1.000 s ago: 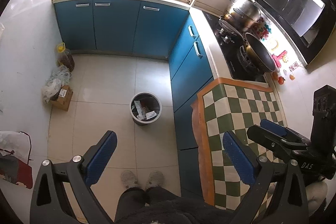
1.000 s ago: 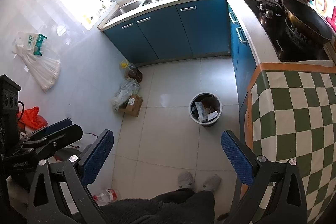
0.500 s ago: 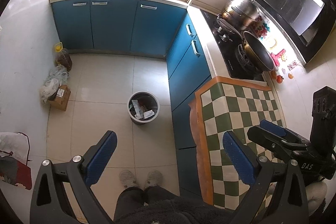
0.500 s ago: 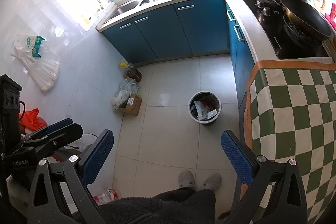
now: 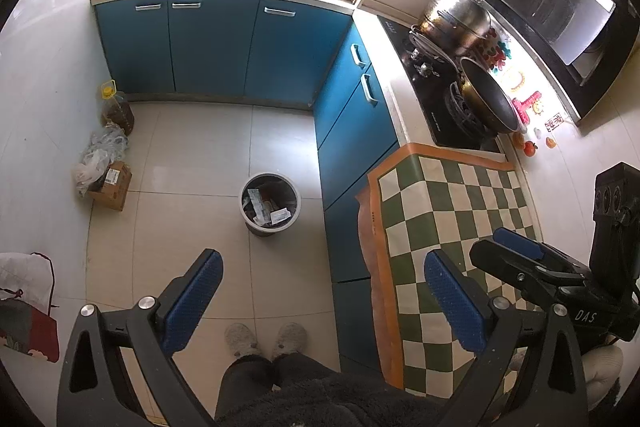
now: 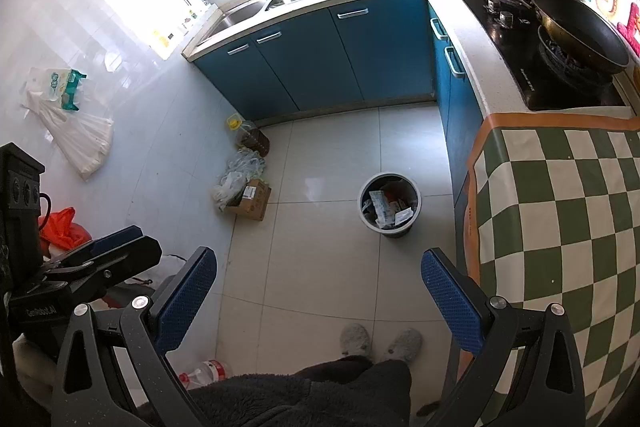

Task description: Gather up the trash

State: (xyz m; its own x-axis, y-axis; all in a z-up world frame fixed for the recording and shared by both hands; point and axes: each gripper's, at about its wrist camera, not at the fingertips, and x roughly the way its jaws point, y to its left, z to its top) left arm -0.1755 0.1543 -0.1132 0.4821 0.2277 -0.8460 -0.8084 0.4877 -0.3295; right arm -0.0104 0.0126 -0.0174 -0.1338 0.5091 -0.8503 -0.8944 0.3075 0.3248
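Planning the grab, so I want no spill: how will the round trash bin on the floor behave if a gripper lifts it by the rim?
The trash bin looks thin-walled, so probably light, and the rim may flex. It stands upright and free on smooth tile, so a nudge would likely slide it. Loose papers fill it; tilting could spill them.

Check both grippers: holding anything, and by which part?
Nothing held. Left gripper and right gripper are both open, empty, above the floor near the trash bin.
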